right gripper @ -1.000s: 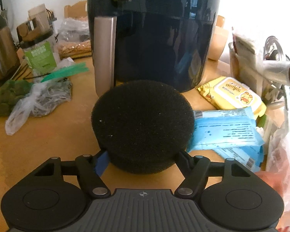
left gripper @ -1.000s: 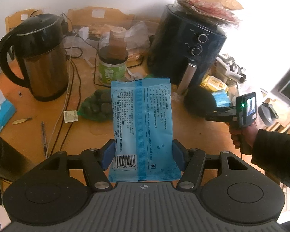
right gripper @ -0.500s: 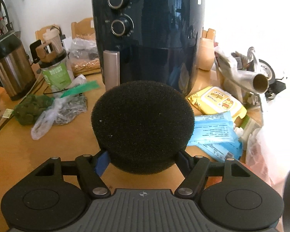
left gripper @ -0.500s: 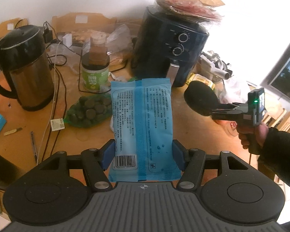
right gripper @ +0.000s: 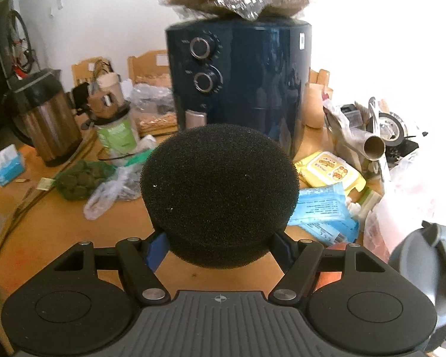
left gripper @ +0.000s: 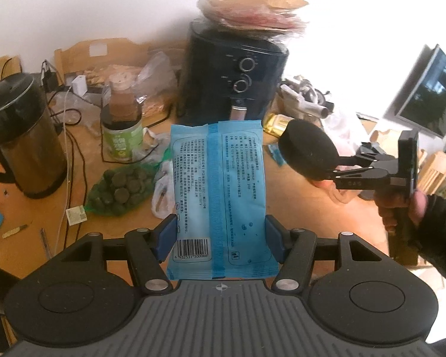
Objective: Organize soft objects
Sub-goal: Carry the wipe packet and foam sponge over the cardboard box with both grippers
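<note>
My left gripper point(left gripper: 220, 238) is shut on a blue wet-wipe pack point(left gripper: 218, 190), held upright above the wooden table point(left gripper: 297, 214). My right gripper point(right gripper: 220, 248) is shut on a round black sponge point(right gripper: 220, 190), held in the air in front of the air fryer point(right gripper: 243, 83). The sponge point(left gripper: 307, 153) and the right gripper also show in the left wrist view, to the right of the pack. More blue wipe packs point(right gripper: 321, 208) and a yellow wipe pack point(right gripper: 330, 169) lie on the table at the right.
A black air fryer point(left gripper: 235, 74) with wrapped flatbreads on top stands at the back. A kettle point(left gripper: 17, 136), a green-labelled jar point(left gripper: 122, 131), a green net bag of dark lumps point(left gripper: 119, 190), plastic bags and cables crowd the left. A tissue box point(right gripper: 9, 166) lies far left.
Both grippers have risen and pulled back from the table with their loads. The sponge was lifted off the table beside the air fryer.
</note>
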### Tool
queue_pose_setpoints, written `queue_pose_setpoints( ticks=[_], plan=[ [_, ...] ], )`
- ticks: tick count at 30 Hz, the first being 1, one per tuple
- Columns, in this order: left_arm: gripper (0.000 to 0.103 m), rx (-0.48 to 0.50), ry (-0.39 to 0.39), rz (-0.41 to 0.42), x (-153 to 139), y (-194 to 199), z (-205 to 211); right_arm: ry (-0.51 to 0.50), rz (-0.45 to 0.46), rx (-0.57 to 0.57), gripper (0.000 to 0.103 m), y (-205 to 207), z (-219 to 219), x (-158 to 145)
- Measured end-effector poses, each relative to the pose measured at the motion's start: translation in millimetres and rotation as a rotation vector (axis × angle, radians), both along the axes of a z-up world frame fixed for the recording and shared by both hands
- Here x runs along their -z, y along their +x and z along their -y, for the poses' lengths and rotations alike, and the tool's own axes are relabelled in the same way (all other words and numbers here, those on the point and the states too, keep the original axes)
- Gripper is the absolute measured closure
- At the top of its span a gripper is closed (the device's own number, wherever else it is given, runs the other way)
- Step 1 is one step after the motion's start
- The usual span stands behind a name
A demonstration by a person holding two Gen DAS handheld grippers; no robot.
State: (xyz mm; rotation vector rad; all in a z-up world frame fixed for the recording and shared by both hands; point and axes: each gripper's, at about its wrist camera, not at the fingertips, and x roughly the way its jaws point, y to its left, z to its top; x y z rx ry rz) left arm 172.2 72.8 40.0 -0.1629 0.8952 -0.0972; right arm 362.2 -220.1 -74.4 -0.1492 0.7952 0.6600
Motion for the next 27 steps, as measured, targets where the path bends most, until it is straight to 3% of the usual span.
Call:
queue_pose_setpoints(
  ticks=[14, 27],
  plan=[
    [0.042, 0.083, 0.027, -0.04, -3.0, -16.5, 23.5, 0.08, 0.035, -0.028, 0.029, -62.0, 35.0, -58.9],
    [0.042, 0.146, 0.028, -0.149, 16.5, -58.7, 41.8, 0.155, 0.004, -0.006, 0.029, -107.7, 59.6, -80.0]
  ],
)
